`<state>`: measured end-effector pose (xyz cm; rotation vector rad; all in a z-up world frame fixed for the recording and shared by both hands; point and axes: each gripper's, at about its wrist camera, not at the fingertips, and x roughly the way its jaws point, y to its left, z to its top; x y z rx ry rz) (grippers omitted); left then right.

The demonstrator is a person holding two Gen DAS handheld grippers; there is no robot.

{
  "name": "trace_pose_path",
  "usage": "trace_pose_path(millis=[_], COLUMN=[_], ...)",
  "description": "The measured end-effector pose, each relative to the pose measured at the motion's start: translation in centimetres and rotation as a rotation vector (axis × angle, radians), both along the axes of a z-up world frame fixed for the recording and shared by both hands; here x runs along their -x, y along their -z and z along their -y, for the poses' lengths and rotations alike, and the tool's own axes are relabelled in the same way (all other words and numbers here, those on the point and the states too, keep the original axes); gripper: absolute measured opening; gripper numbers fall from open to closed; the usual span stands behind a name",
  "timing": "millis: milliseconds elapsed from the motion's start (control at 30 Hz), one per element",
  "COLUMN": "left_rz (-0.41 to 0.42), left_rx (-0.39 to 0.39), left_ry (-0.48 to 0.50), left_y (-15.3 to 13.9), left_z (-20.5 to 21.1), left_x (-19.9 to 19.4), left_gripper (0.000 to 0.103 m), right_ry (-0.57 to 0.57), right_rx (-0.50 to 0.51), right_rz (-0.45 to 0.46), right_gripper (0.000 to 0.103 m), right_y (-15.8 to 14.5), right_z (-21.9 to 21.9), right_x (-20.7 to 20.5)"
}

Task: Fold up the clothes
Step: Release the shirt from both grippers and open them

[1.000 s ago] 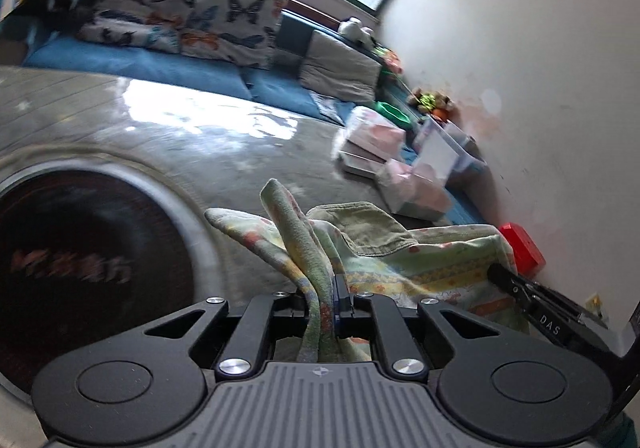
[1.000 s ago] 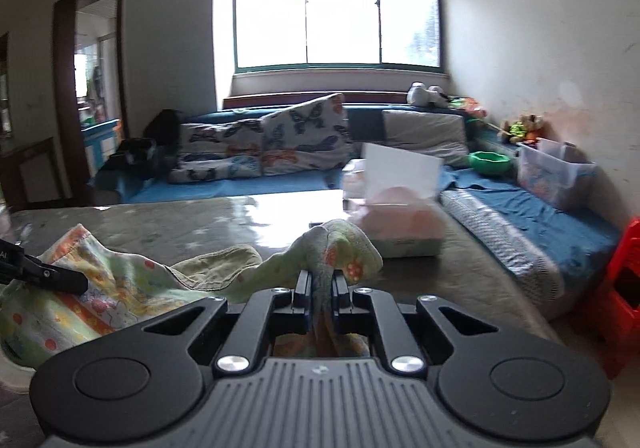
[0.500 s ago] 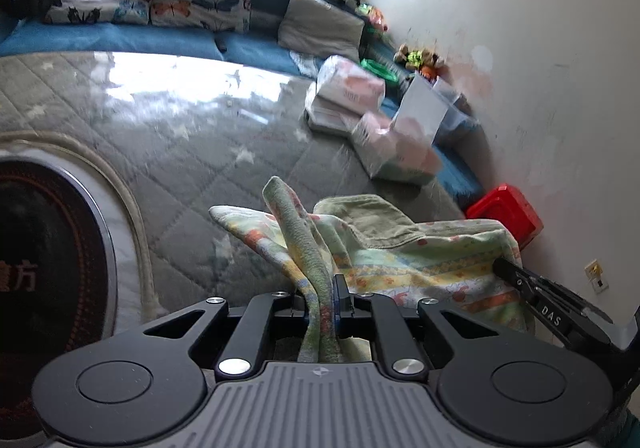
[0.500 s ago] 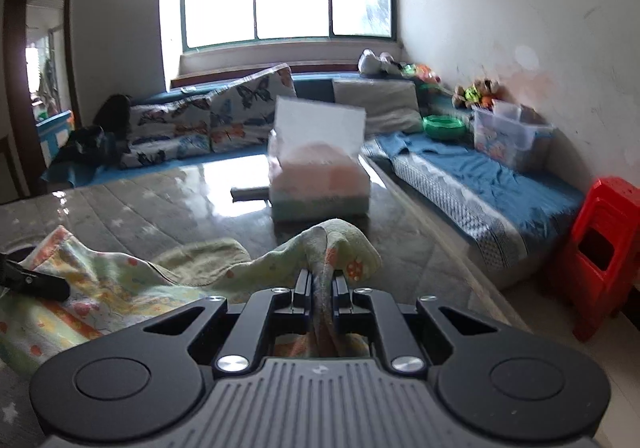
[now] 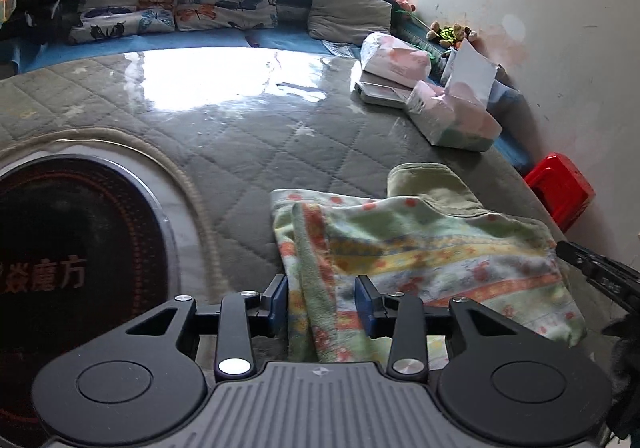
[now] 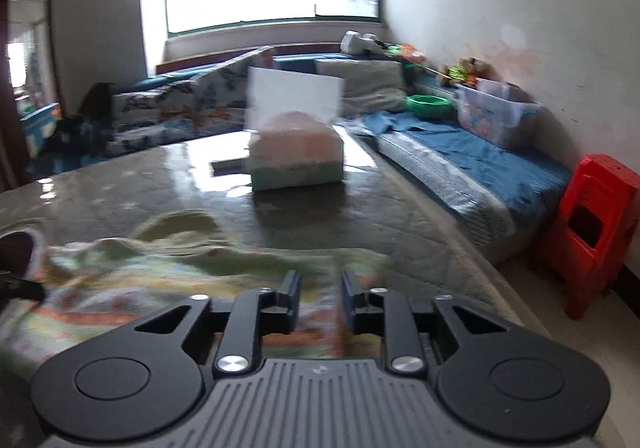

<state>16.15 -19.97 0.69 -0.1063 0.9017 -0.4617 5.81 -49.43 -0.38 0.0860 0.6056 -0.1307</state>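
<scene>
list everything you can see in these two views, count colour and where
garment: one, pale green with orange and yellow print, lying on the table in front of both grippers
table: one, grey quilted cover, fills the foreground
round cooktop: one, black, set in the table at left
tissue packs: two, pink, far right of the table
red stool: one, on the floor right of the table
butterfly cushions: several, white with coloured print, on the blue bench under the window
grey cushion: one, right of the butterfly cushions
green bowl: one, on the bench
clear storage box: one, on the bench by the wall
left gripper: black, jaws apart over the cloth
right gripper: black, jaws apart over the cloth
</scene>
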Motion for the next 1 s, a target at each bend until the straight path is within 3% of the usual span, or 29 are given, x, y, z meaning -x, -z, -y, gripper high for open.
trace_pose_path(millis=[67, 200, 533, 600, 1000], left_rz=[0.002, 0.020, 0.104, 0.112, 0.133], left_rx=[0.001, -0.007, -0.080, -0.079, -0.111], left_ry=[0.000, 0.006, 0.049, 0.053, 0.084], left_y=[0.0, -0.1, -0.3, -0.4, 0.4], left_z=[-0.1, -0.1, 0.6, 0.6, 1.4], left_x=[0.2, 1.0, 4.0, 4.6, 6.6], left_gripper=[0.039, 0.042, 0.048, 0.050, 0.055], right_ry=[-0.045, -0.129, -0.166, -0.168, -0.176], right_rx=[-0.011, -0.041, -0.023, -0.015, 0.012], right_rz=[0.006, 0.010, 0.003, 0.003, 0.008], right_gripper=[0.042, 0.046, 0.059, 0.065, 0.075], right_y=[-0.3, -0.2, 0.8, 1.0, 1.5], right_z=[-0.8, -3.0, -5.9, -6.3, -7.8], right_x=[0.5, 1.4, 2.9, 3.2, 4.6])
